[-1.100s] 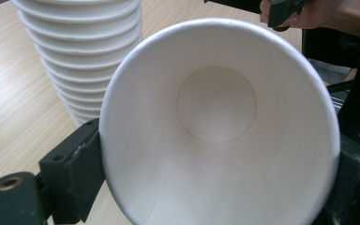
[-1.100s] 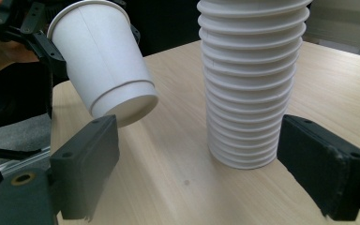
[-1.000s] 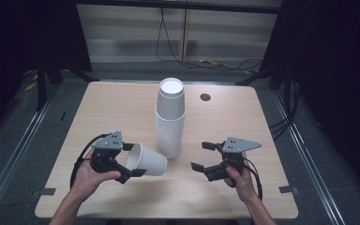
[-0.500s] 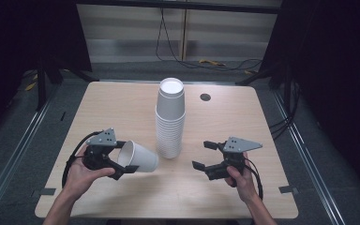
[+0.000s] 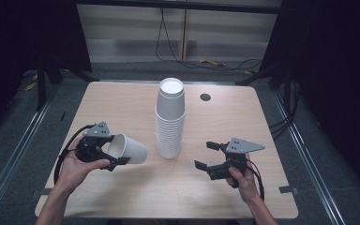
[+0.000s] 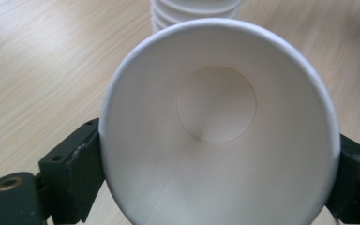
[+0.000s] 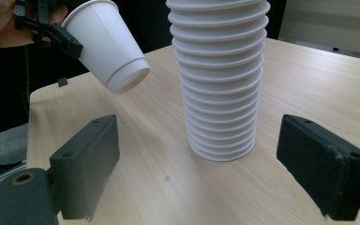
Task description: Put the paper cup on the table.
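Observation:
A tall stack of white paper cups (image 5: 170, 119) stands upside down at the middle of the wooden table (image 5: 122, 103); in the right gripper view the stack (image 7: 220, 79) is just ahead. A single white paper cup (image 5: 129, 148) lies tilted on its side above the table, left of the stack, with my left gripper (image 5: 115, 152) shut on its rim end. In the left gripper view the cup's open mouth (image 6: 215, 131) faces the camera between the two jaws. My right gripper (image 5: 207, 155) is open, right of the stack, nothing between its jaws. The held cup (image 7: 108, 44) shows there at upper left.
A small dark round hole (image 5: 205, 97) sits in the table behind the stack, to the right. Metal rails (image 5: 9, 164) run along the floor on both sides of the table. Cables (image 5: 168, 42) hang at the back wall.
My left gripper has moved left, away from the stack, carrying the single cup with it. The right gripper has stayed where it was.

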Demonstrator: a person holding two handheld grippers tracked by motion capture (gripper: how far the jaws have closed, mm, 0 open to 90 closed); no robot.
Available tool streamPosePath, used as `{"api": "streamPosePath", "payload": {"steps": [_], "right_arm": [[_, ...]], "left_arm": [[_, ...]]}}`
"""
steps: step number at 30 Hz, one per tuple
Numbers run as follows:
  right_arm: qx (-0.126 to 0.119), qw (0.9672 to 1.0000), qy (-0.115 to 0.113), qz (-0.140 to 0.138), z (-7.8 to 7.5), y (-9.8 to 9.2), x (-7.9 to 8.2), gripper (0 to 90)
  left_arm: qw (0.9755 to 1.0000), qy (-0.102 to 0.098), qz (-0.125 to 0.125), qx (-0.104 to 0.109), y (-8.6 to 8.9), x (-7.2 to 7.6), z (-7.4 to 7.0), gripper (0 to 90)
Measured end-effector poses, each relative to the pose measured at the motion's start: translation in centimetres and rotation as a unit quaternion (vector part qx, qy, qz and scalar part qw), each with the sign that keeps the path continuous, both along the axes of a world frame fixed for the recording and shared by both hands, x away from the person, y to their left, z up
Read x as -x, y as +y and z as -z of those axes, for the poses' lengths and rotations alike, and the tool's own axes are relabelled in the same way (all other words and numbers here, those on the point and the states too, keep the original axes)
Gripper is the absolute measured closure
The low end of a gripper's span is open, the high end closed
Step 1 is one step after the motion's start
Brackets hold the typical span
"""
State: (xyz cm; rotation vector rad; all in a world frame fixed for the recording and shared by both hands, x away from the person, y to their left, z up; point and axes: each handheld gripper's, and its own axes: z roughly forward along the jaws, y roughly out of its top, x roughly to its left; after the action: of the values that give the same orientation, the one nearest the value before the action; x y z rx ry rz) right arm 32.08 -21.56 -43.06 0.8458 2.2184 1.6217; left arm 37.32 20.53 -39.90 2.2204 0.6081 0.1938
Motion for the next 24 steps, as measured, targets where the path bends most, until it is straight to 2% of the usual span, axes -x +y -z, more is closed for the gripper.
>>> {"api": "streamPosePath", "payload": {"steps": [5, 9, 13, 15, 17, 19, 24], "right_arm": [[0.003, 1.0, -0.003, 0.004, 0.0, 0.0, 0.0, 13.6], [0.0, 1.0, -0.003, 0.006, -0.1, 0.0, -0.1, 13.7], [0.001, 1.0, -0.001, 0.0, 0.0, 0.2, -0.3, 13.7], [0.003, 1.0, -0.001, 0.0, 0.1, 0.2, -0.4, 13.8], [0.004, 1.0, -0.002, 0.002, 0.1, 0.2, -0.3, 13.8], [0.004, 1.0, -0.004, 0.004, 0.0, 0.1, -0.3, 13.7], [0.005, 1.0, -0.002, 0.007, 0.0, 0.0, -0.3, 13.8]], "left_arm": [[0.9999, 0.001, -0.009, -0.009, 0.5, -0.4, -0.2, 9.8], [0.9991, 0.007, -0.024, -0.035, 0.9, -1.1, -0.6, 9.8], [0.997, 0.007, -0.047, -0.062, 1.0, -2.1, -1.1, 9.8], [0.9965, 0.011, -0.05, -0.065, 1.0, -2.4, -1.0, 9.8], [0.9961, 0.019, -0.051, -0.069, 0.9, -2.7, -0.9, 9.8], [0.9946, 0.024, -0.052, -0.086, 0.8, -3.0, -0.6, 9.7], [0.992, 0.038, -0.048, -0.111, 0.4, -3.8, 0.1, 9.5]]}}
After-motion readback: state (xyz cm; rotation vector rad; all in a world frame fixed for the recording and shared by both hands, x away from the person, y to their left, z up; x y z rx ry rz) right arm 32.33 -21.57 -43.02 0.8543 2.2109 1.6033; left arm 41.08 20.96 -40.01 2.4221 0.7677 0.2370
